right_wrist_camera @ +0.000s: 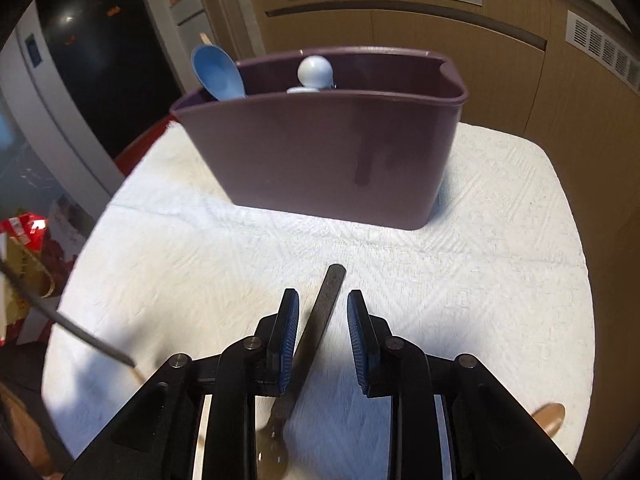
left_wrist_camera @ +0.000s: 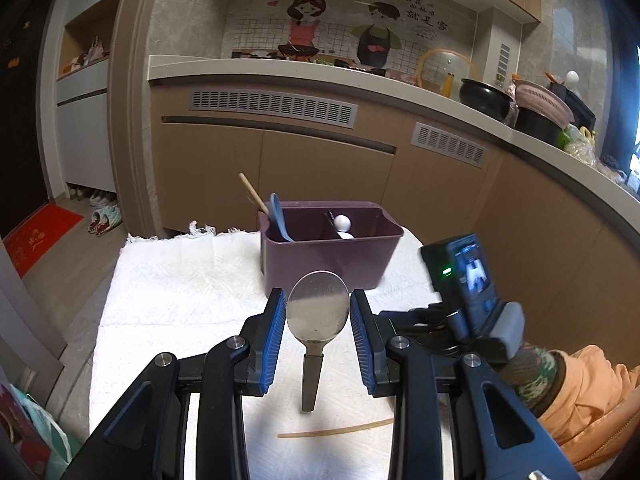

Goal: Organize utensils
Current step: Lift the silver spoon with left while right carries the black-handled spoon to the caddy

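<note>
In the left wrist view my left gripper [left_wrist_camera: 319, 312] is shut on the bowl of a metal spoon [left_wrist_camera: 318, 306], whose handle hangs down over the white cloth [left_wrist_camera: 180, 288]. Behind it stands the purple utensil bin [left_wrist_camera: 332, 256] holding a blue spoon [left_wrist_camera: 278, 216], a wooden stick [left_wrist_camera: 252, 194] and a white ball-topped utensil [left_wrist_camera: 343, 223]. My right gripper [right_wrist_camera: 323, 312] is open low over the cloth [right_wrist_camera: 480, 248]. A second metal spoon [right_wrist_camera: 326, 304] lies between its fingers, close to the left pad. The bin [right_wrist_camera: 320, 152] is just beyond.
A wooden chopstick [left_wrist_camera: 336, 430] lies on the cloth near the front. A wooden utensil end [right_wrist_camera: 552, 416] shows at the lower right. A blurred dark rod [right_wrist_camera: 80, 332] crosses the lower left. Kitchen cabinets [left_wrist_camera: 320, 160] stand behind the table; an orange sleeve [left_wrist_camera: 592, 400] is at the right.
</note>
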Demonstrator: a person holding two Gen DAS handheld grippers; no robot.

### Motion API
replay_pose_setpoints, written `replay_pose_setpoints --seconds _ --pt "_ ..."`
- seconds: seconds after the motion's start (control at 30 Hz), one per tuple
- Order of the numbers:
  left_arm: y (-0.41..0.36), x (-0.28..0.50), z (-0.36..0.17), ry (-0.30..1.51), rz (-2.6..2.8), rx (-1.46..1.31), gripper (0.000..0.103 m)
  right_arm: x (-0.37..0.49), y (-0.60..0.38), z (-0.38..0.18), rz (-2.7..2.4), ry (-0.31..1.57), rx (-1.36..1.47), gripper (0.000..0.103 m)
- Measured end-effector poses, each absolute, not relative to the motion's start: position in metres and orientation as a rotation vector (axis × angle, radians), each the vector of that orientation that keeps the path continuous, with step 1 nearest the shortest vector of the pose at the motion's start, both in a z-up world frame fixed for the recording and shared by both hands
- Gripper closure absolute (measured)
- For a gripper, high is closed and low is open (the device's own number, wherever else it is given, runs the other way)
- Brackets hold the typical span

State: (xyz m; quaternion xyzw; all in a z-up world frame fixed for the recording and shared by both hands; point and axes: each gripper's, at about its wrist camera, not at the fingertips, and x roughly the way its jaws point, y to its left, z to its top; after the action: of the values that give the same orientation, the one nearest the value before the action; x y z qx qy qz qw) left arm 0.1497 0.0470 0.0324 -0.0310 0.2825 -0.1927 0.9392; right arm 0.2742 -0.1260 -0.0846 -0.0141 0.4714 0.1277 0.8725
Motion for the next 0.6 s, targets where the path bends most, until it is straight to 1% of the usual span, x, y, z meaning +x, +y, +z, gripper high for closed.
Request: replay_pose_setpoints --seconds 0.13,0.2,0.23,0.27,0.3,0.33,0.43,0.6 --pt "0.056 0.153 0.028 0.572 -0.394 -0.088 0.074 0.285 -0.109 -0.100 0.174 1.030 -0.094 0.077" --pt "0.062 0.155 0.025 0.578 -0.396 -0.106 0.074 0.286 -0.104 -0.103 0.157 1.020 -0.116 0.078" --pt "0.064 0.156 0.023 0.581 -0.397 -0.113 0.074 0.285 -0.102 -0.103 0.158 1.020 -0.132 0.084" --pt "0.066 0.156 0.022 0.584 -0.396 -0.118 0.074 0.285 -0.101 -0.103 0.170 1.022 -0.135 0.088" --pt "0.068 0.158 0.020 0.589 -0.393 -0.126 0.074 0.283 -0.102 -0.102 0.184 1.024 -0.129 0.090" --pt "0.070 0.158 0.019 0.592 -0.391 -0.130 0.074 0.281 -0.102 -0.101 0.189 1.020 -0.127 0.091" --pt "0.073 0.160 0.017 0.604 -0.385 -0.141 0.074 0.266 -0.110 -0.090 0.210 0.973 -0.122 0.091" --pt "0.066 0.162 0.021 0.605 -0.390 -0.137 0.074 0.235 -0.126 -0.048 0.262 0.856 -0.065 0.091"
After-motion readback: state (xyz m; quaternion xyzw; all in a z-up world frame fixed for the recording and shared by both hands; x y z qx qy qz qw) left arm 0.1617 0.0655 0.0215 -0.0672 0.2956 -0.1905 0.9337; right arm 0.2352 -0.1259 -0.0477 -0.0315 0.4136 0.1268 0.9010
